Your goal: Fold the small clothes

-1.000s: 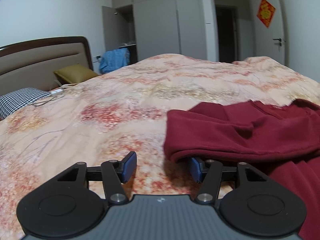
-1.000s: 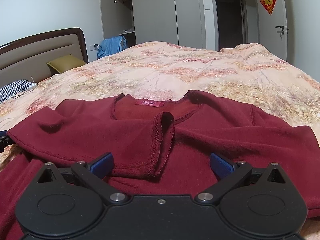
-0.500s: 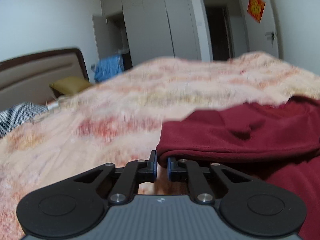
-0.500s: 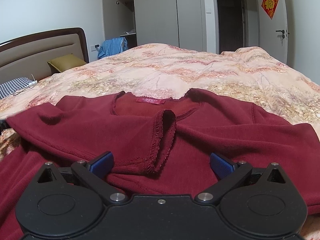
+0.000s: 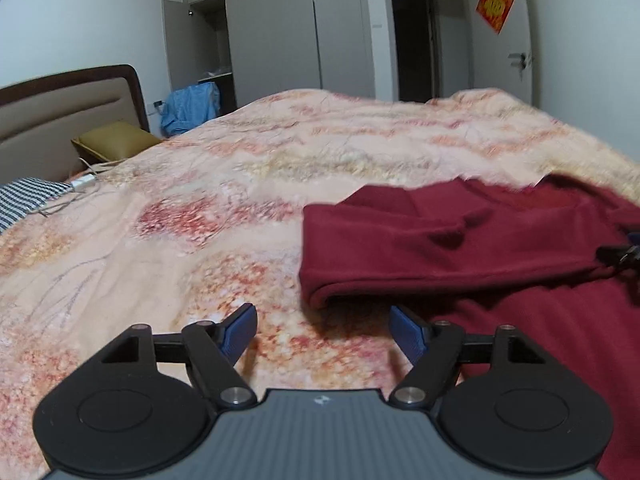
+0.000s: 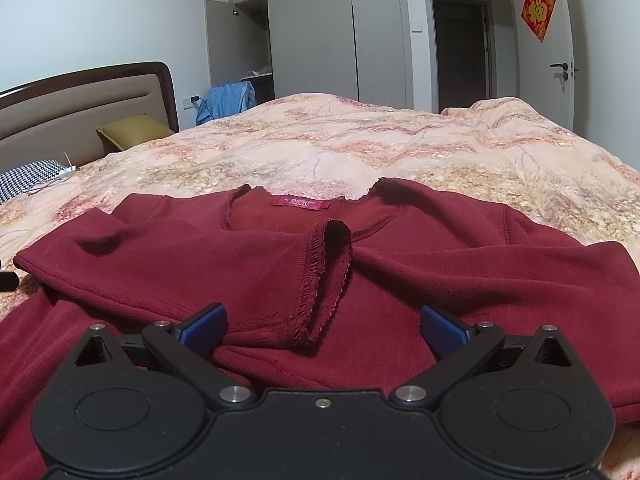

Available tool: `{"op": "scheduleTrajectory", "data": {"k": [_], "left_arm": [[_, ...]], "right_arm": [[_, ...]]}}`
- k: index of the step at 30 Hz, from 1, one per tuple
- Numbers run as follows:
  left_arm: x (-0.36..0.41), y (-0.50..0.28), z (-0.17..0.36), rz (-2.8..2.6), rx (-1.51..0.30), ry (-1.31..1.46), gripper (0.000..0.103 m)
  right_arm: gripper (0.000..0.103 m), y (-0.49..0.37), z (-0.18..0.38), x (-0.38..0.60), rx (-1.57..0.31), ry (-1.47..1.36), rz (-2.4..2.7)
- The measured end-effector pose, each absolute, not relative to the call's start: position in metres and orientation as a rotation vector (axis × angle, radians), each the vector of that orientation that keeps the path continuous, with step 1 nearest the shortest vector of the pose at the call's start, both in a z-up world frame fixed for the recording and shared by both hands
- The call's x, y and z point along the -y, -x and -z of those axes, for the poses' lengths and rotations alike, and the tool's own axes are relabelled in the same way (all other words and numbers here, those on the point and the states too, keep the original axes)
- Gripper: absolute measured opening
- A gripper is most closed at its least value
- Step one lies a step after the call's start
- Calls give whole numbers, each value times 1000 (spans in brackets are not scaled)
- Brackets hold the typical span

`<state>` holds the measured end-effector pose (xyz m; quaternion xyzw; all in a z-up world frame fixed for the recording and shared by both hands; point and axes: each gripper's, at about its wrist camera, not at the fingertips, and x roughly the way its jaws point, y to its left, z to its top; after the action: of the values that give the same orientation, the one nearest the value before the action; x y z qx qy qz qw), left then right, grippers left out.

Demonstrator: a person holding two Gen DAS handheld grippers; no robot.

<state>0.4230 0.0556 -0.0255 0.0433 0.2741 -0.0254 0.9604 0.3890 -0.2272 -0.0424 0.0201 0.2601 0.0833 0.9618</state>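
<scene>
A dark red long-sleeved top [image 6: 400, 264] lies on the bed, collar and label away from me, with its left sleeve folded across the chest. The sleeve's frilled cuff [image 6: 324, 280] rests just ahead of my right gripper [image 6: 320, 326], which stands open over the cloth. In the left wrist view the folded sleeve edge [image 5: 400, 256] lies just beyond my left gripper [image 5: 322, 330]. Its jaws are opening and hold nothing; only the quilt lies between them. A tip of the right gripper [image 5: 624, 256] shows at the far right edge.
The floral quilt [image 5: 280, 168] covers the whole bed. At the headboard [image 6: 80, 108] lie a mustard pillow [image 6: 132, 132], a checked pillow [image 6: 28, 176] and a white charger with cable [image 5: 84, 180]. Blue clothing [image 6: 224, 100] hangs by the open wardrobe.
My left gripper closed at the fold of the sleeve half a second ago, then opened wide and drew back a little from the cloth. The right gripper stayed open and still.
</scene>
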Motion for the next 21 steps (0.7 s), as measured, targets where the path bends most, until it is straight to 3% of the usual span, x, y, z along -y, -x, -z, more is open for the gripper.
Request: {"op": "scheduleTrajectory", "data": {"k": [2,6,11,21], "left_arm": [[-56,-430,19,26,-530,-41,93],[-54,-470,14,-48,-502,43,94],[-51,-523,38,-170,-632,12,93],[-69,-496,36,-136,-592,111,99]], "right_arm": [[103,-389,43,228,-525,-42,-169],[103,-388,43,228,-525,-44,-170],[103,-388,43,228,-524,-53,-173],[103,-389,40,234,-535,-77,-190]]}}
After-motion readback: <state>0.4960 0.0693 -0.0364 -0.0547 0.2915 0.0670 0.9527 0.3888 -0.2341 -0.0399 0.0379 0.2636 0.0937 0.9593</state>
